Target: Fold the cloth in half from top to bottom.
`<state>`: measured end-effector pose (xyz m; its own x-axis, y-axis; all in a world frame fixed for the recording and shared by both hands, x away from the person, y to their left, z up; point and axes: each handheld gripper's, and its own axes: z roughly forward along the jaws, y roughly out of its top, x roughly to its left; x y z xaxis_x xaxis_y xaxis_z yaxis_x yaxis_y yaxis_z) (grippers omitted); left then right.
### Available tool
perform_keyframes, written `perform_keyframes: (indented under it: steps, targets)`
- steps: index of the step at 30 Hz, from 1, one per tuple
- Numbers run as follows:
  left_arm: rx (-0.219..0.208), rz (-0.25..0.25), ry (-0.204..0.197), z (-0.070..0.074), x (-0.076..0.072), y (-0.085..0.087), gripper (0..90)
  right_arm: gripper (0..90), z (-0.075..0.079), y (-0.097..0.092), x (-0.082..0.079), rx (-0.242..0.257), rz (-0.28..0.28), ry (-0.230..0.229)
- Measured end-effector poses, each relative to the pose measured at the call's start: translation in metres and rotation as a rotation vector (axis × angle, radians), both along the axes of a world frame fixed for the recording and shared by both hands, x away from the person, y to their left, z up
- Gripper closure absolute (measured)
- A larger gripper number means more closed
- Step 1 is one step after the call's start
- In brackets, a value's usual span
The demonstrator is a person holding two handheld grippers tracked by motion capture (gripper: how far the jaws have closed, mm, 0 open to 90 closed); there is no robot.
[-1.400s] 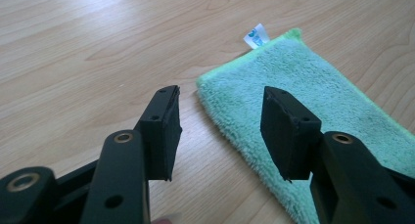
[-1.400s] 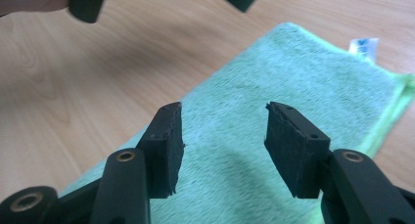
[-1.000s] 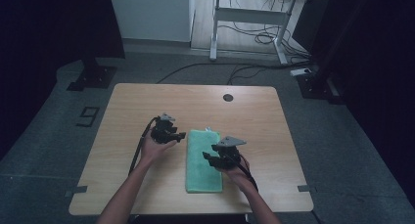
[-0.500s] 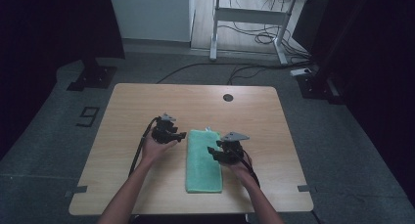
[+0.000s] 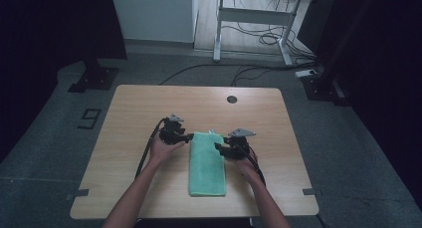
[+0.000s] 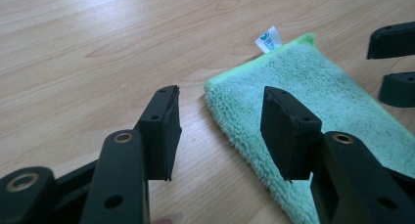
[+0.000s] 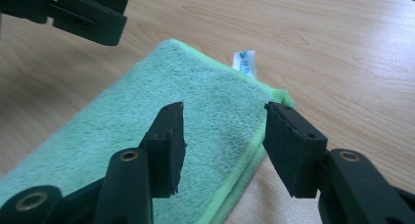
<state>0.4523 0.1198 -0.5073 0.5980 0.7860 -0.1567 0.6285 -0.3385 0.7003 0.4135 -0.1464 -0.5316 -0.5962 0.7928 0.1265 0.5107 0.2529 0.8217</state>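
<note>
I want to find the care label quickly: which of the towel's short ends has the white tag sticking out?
The far short end of the green towel, between the two grippers: the white tag pokes out there. The near end, toward the person, shows none.

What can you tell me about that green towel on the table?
The green towel is fluffy, like soft microfibre, and folded into a long narrow strip with layered edges. It lies flat on the wooden table, running away from the person. A small white tag sticks out at its far end. The left tool and the right tool sit open at its far corners, not squeezing it.
</note>
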Motion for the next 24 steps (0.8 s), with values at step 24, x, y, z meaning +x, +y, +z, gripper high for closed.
perform_keyframes:
  steps: [24]
  targets:
    - [0.037,-0.003,0.039,-0.015,0.017,-0.018,50.2,49.0,-0.015,0.005,0.05,-0.064,-0.058,0.053]
